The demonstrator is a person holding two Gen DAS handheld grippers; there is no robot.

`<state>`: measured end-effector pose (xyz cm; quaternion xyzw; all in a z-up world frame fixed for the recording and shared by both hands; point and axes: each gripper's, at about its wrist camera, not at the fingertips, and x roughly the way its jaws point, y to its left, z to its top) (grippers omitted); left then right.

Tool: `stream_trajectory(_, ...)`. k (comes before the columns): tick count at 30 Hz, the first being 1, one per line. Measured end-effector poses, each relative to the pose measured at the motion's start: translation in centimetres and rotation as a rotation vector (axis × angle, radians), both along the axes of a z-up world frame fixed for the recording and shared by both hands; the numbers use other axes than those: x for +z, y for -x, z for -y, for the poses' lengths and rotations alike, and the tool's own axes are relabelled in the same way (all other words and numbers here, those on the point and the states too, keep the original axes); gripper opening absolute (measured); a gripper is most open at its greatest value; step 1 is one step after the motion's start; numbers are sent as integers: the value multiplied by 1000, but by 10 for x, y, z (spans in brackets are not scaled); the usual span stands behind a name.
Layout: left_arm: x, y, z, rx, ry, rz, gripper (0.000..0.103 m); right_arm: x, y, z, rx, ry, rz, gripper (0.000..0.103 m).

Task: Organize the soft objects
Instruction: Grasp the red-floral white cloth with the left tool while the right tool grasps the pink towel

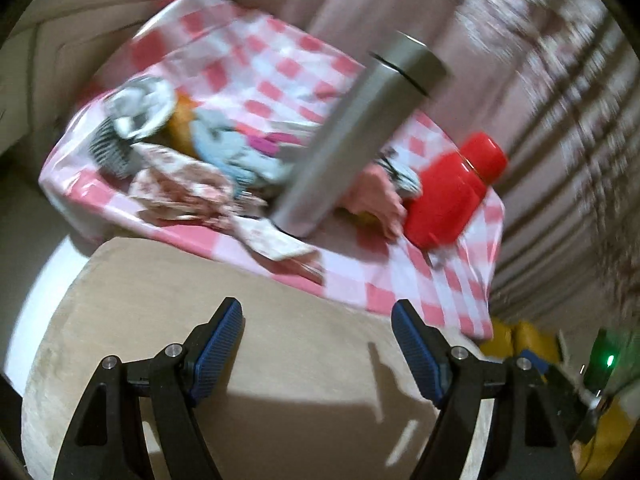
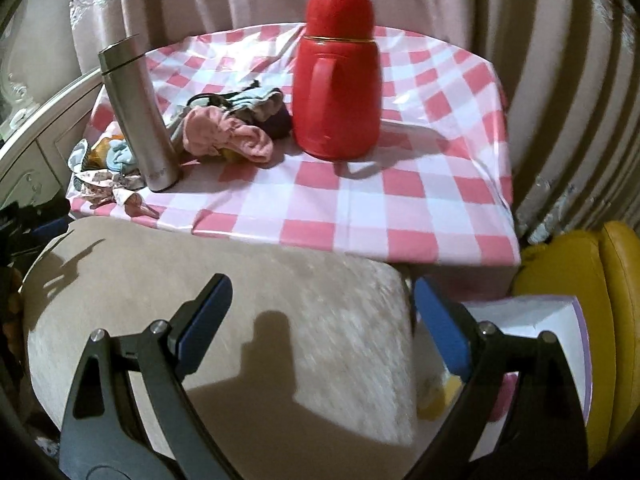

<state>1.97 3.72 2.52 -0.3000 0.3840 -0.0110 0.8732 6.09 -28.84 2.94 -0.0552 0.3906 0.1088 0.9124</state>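
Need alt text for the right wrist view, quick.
Open right gripper hovers over a beige cushion, facing a pink checked table. On it: red thermos, steel flask, and crumpled small cloths between and left of them.

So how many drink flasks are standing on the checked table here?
2. The steel flask stands near the table's left edge, among the soft cloth items. The red flask stands further right, near the middle, beside the pink cloth. Nothing suggests a hidden third.
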Motion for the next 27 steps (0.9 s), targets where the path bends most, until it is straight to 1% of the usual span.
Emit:
stream_trajectory(2, -4, -8, -16, 49, 23, -26, 75, 2, -10, -7, 20, 5, 2, 94)
stream_trajectory(6, -10, -27, -33, 94, 13, -54, 68, 5, -29, -26, 62, 19, 11, 94)
stream_trajectory(9, -16, -46, -38, 99, -12, -78, 65, 6, -45, -40, 94, 25, 10, 94)
stream_trajectory(13, -29, -69, -46, 90, -19, -135, 59, 7, -68, -61, 139, 41, 12, 94)
stream_trajectory(15, -37, -84, -51, 83, -26, -185, 58, 7, -79, -70, 160, 51, 14, 94)
stream_trajectory(18, -44, -102, -53, 81, -62, -223, 58, 5, -94, -85, 191, 72, 18, 94)
stream_trajectory(21, -51, -118, -55, 74, -101, -267, 57, 1, -112, -99, 230, 71, 8, 94)
stream_trajectory(22, -54, -122, -55, 70, -112, -280, 53, 1, -117, -103, 238, 70, 8, 94)
stream_trajectory(24, -58, -128, -53, 62, -139, -299, 46, -2, -127, -113, 263, 62, 3, 94)
stream_trajectory(25, -57, -130, -52, 52, -156, -301, 40, -4, -135, -118, 276, 50, -7, 94)
stream_trajectory(26, -58, -132, -50, 45, -168, -301, 39, -5, -140, -122, 281, 44, -13, 94)
stream_trajectory(27, -58, -133, -50, 39, -165, -301, 33, -7, -145, -126, 287, 36, -20, 94)
